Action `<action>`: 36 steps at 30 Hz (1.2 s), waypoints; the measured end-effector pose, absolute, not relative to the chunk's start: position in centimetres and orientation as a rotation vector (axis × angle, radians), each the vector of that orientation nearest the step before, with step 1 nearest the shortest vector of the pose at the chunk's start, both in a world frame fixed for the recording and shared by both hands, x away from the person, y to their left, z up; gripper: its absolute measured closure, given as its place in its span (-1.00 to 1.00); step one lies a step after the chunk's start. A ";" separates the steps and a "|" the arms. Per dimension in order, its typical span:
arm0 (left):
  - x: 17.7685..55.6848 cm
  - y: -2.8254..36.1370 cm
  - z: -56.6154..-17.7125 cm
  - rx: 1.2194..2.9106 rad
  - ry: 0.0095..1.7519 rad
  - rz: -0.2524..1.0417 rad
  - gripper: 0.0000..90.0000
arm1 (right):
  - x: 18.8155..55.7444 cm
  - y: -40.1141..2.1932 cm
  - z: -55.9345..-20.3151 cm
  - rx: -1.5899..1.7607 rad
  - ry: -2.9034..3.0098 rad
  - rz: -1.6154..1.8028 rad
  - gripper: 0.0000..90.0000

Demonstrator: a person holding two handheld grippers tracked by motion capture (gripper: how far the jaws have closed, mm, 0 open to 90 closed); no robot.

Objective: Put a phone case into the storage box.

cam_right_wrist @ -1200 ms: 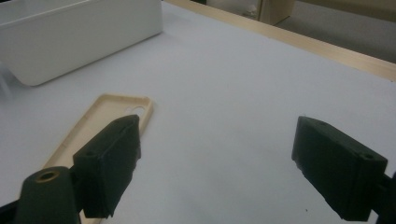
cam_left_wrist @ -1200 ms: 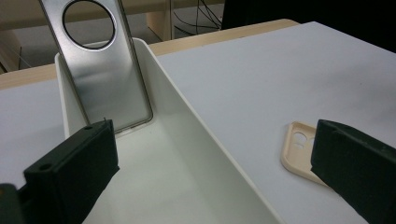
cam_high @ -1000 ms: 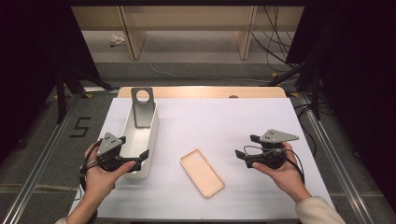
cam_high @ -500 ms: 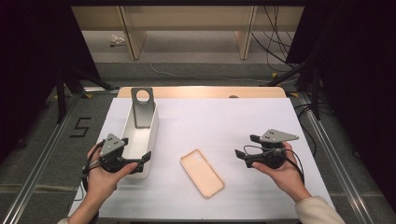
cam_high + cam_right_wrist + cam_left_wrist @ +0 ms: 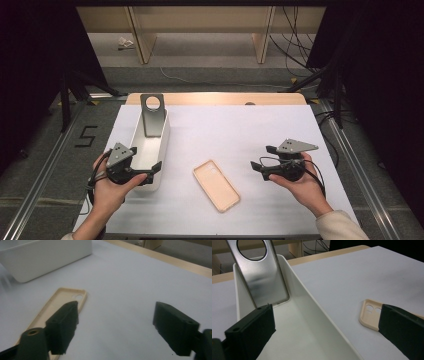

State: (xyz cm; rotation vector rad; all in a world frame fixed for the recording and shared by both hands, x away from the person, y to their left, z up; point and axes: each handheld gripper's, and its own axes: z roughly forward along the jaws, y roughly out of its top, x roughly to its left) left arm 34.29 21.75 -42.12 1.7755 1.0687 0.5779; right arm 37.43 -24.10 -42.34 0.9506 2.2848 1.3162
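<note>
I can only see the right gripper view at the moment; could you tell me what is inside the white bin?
Observer: A grey metal plate with a round hole leans against the far end of the white bin.
Operator: Thank you. Where is the left gripper?
Observer: The left gripper is at the bin's near end, jaws open and holding nothing.
Operator: Is the phone case clear of the bin?
Observer: Yes, the beige phone case lies flat on the white table, apart from the bin, between both grippers.
</note>
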 end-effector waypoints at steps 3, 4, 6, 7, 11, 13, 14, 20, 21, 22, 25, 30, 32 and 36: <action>34.3 21.7 -42.2 1.778 1.068 0.578 -1.00 | 37.3 -23.8 -42.4 0.916 2.334 1.297 -0.12; 34.3 21.7 -42.2 1.778 1.068 0.577 -1.00 | 37.3 -23.7 -42.5 0.901 2.350 1.290 -0.02; 34.3 21.8 -42.1 1.777 1.068 0.578 -1.00 | 37.2 -23.2 -42.6 0.879 2.380 1.250 0.21; 34.3 21.8 -42.1 1.774 1.071 0.579 -1.00 | 37.1 -23.0 -42.7 0.865 2.402 1.237 0.35; 34.2 21.7 -42.0 1.773 1.068 0.579 -1.00 | 36.9 -22.1 -43.0 0.816 2.494 1.173 0.73; 34.2 21.7 -42.0 1.776 1.066 0.579 -1.00 | 36.7 -21.7 -43.1 0.789 2.538 1.135 0.87; 34.2 21.7 -42.1 1.778 1.065 0.580 -1.00 | 36.7 -21.5 -43.2 0.779 2.558 1.117 0.94; 34.2 21.7 -42.0 1.774 1.066 0.579 -1.00 | 36.6 -20.3 -44.3 0.755 2.734 0.930 1.00; 34.2 21.7 -42.0 1.773 1.066 0.579 -1.00 | 36.5 -20.1 -44.5 0.762 2.757 0.906 1.00; 34.2 21.7 -42.0 1.774 1.066 0.579 -1.00 | 36.5 -19.9 -44.6 0.771 2.781 0.874 1.00; 34.2 21.7 -42.1 1.778 1.065 0.577 -1.00 | 36.5 -19.3 -45.2 0.763 2.829 0.821 1.00; 34.2 21.7 -42.1 1.777 1.066 0.575 -1.00 | 36.4 -18.4 -45.7 0.760 2.887 0.744 1.00; 34.2 21.7 -42.1 1.778 1.065 0.577 -1.00 | 36.3 -18.0 -45.9 0.758 2.901 0.722 1.00; 34.2 21.6 -42.1 1.778 1.062 0.575 -0.99 | 36.2 -17.5 -46.1 0.753 2.923 0.682 1.00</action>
